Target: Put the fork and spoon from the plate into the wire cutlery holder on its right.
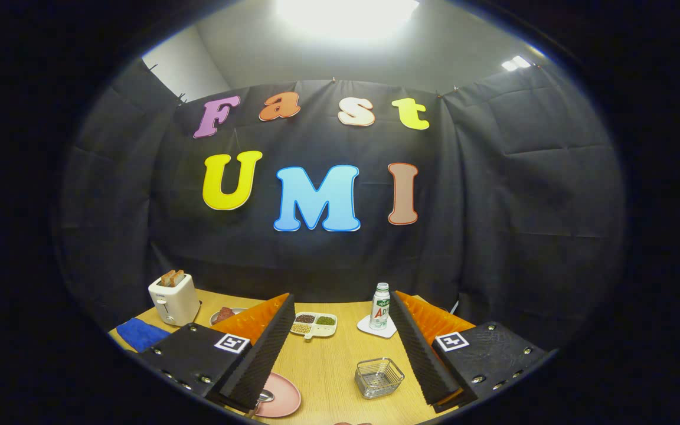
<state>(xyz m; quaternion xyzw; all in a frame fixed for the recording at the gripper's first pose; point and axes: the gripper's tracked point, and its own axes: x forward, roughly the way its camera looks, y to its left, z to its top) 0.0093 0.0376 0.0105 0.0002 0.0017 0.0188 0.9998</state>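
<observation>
Claw [340, 354] fingers wide apart, nothing between them but bare wooden bench [328, 366]. Round pink plate [284, 396] at 7 o'clock by the left finger — a metal utensil [265, 395] lies on it, half hidden. Square wire cutlery holder [379, 377] at 5 o'clock, right of the plate. Beyond: white toaster [173, 299], small plastic bottle [379, 306].

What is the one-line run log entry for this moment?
tongs open, empty | pink plate by one finger | wire holder empty, between fingers
</observation>
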